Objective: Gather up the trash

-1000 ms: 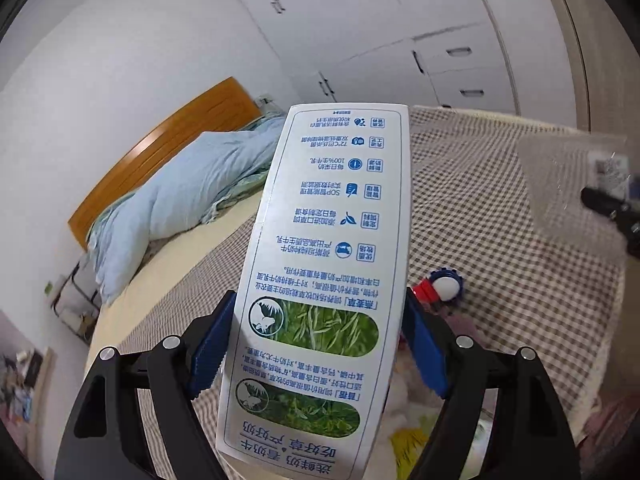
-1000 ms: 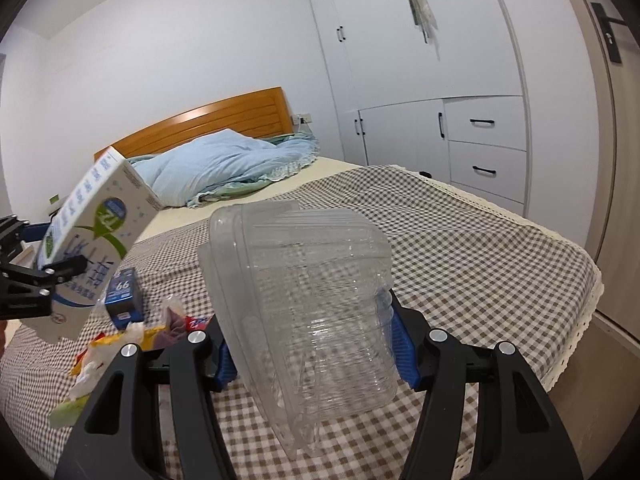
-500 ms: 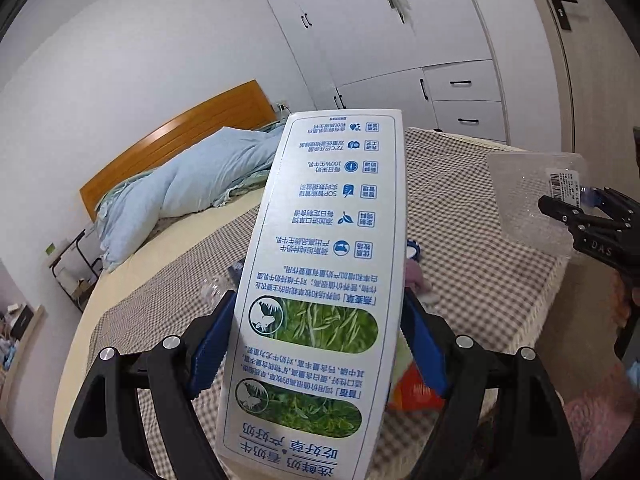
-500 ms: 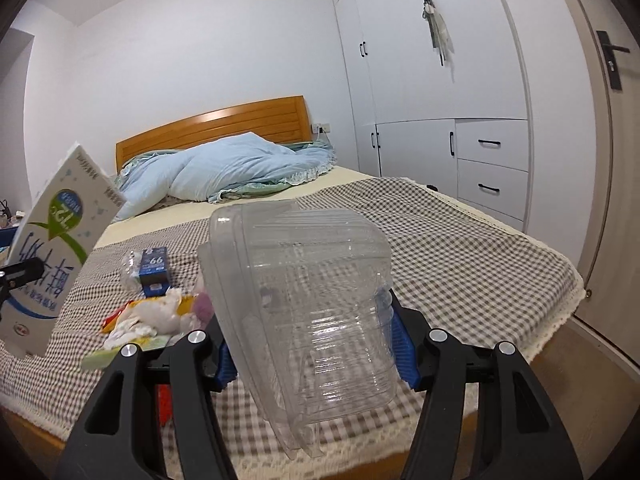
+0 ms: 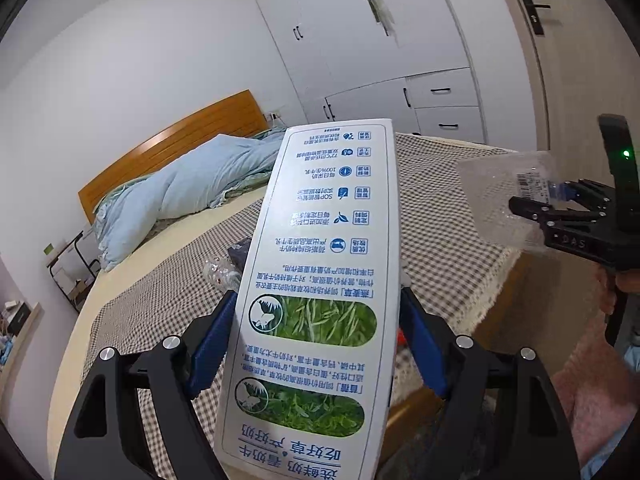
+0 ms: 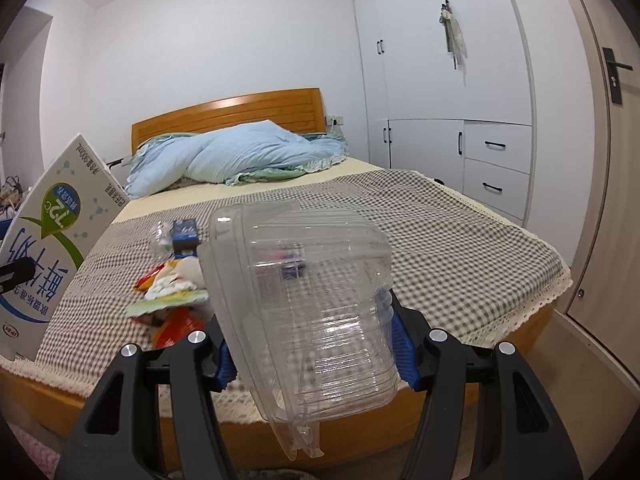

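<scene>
Two items counted as collected, a milk carton (image 5: 320, 280) clamped in the left claw (image 5: 316, 344) and a clear plastic box (image 6: 308, 312) in the right claw (image 6: 312, 348); wrappers (image 6: 168, 300) left uncollected on the bed (image 6: 460, 248).

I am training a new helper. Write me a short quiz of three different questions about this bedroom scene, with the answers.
1. True or false: the left gripper holds a milk carton.
2. What does the right gripper hold? A) a clear plastic box B) a pillow C) a drawer
3. Fill in: the leftover wrappers lie on the checked ____.

Key: 1 true; 2 A; 3 bed cover.
</scene>
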`<act>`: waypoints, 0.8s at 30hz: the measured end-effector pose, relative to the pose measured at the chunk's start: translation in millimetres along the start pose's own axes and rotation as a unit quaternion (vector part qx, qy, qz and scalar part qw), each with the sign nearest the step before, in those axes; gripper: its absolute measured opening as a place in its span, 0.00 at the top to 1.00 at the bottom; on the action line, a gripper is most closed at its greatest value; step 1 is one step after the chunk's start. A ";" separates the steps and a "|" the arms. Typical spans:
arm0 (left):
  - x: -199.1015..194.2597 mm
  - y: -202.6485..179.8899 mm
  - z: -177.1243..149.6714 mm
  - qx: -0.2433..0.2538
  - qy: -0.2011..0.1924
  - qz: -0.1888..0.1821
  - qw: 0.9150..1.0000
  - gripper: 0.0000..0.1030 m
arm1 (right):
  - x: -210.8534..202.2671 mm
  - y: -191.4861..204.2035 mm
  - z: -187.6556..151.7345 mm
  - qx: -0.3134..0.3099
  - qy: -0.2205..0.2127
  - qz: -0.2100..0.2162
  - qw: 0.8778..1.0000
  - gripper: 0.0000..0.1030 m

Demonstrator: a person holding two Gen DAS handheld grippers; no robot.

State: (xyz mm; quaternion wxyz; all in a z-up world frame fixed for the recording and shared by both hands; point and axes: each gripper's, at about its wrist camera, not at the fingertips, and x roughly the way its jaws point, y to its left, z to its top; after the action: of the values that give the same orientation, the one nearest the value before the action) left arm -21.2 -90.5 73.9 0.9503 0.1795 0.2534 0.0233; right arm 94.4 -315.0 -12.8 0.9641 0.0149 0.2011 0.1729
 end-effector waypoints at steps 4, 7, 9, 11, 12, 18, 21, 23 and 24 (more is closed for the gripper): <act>-10.1 -1.7 -8.1 0.002 -0.002 -0.007 1.000 0.26 | -10.7 6.8 -4.1 -0.010 0.000 0.002 1.000 0.43; -16.6 -3.6 -15.3 0.002 -0.002 -0.013 1.000 0.26 | -18.1 11.4 -7.5 -0.015 0.003 0.004 1.000 0.43; -19.2 -4.8 -19.4 0.003 -0.002 -0.017 1.000 0.26 | -23.5 16.1 -11.0 -0.021 0.006 0.003 1.000 0.43; -21.4 -6.1 -24.5 0.004 0.000 -0.023 1.000 0.26 | -29.2 19.3 -14.3 -0.026 0.009 0.002 1.000 0.43; -22.2 -6.9 -26.7 0.004 0.001 -0.027 1.000 0.26 | -31.0 20.7 -15.9 -0.028 0.011 0.001 1.000 0.43; -27.9 -12.1 -42.2 0.006 0.005 -0.042 0.999 0.26 | -43.5 28.2 -28.5 -0.048 0.027 -0.003 0.998 0.43; -30.0 -16.9 -50.1 0.011 0.013 -0.052 0.999 0.26 | -46.1 30.7 -35.9 -0.052 0.037 -0.003 0.998 0.43; -30.8 -19.1 -54.5 0.014 0.016 -0.054 0.998 0.26 | -46.8 31.8 -40.5 -0.051 0.044 -0.004 0.998 0.43; -31.1 -20.4 -57.8 0.016 0.019 -0.056 0.998 0.26 | -47.1 32.8 -42.4 -0.052 0.048 -0.003 0.998 0.43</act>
State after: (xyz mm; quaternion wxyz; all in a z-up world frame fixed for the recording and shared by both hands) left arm -77.6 -94.7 34.8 0.9421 0.1796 0.2814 -0.0306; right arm 26.5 -301.9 -30.6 0.9533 -0.0440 0.2379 0.1807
